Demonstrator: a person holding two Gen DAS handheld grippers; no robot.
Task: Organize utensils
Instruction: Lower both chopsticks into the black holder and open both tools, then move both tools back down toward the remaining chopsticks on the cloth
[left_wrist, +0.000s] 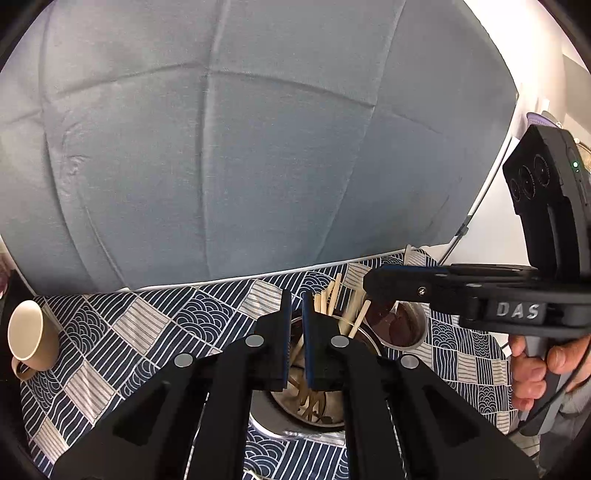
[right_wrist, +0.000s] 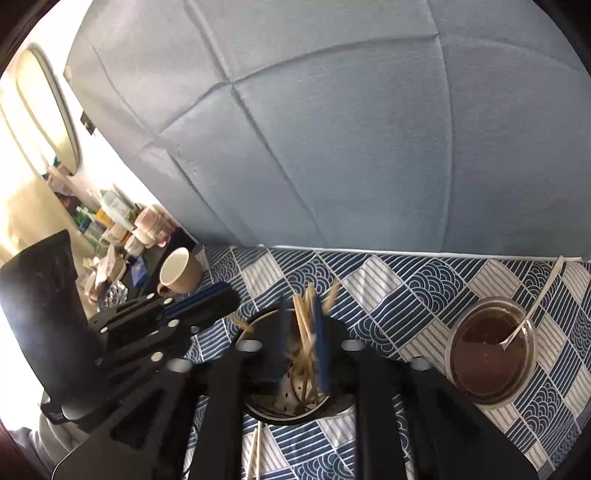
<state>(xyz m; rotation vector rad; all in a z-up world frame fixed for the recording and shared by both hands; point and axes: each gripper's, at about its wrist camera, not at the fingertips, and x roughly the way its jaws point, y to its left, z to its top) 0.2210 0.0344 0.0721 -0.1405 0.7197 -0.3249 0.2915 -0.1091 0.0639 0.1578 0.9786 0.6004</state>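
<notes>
Patterned blue cloth (right_wrist: 388, 291) is spread beneath the work. The right gripper (right_wrist: 303, 347) is held part-open over the metal holder (right_wrist: 288, 402), wooden chopsticks (right_wrist: 304, 332) loose and blurred between its jaws; the left gripper (left_wrist: 294, 339) is nearly shut, empty. Sticks could be scattered outside the rim or knocked toward the sauce bowl (right_wrist: 487, 350).

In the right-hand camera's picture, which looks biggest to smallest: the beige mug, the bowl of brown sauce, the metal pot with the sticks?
1. Metal pot, though the tongs hide much of it.
2. Bowl of brown sauce, nearly as big; it sits close to the camera, so that order is unsure.
3. Beige mug, smallest, farther away.
</notes>
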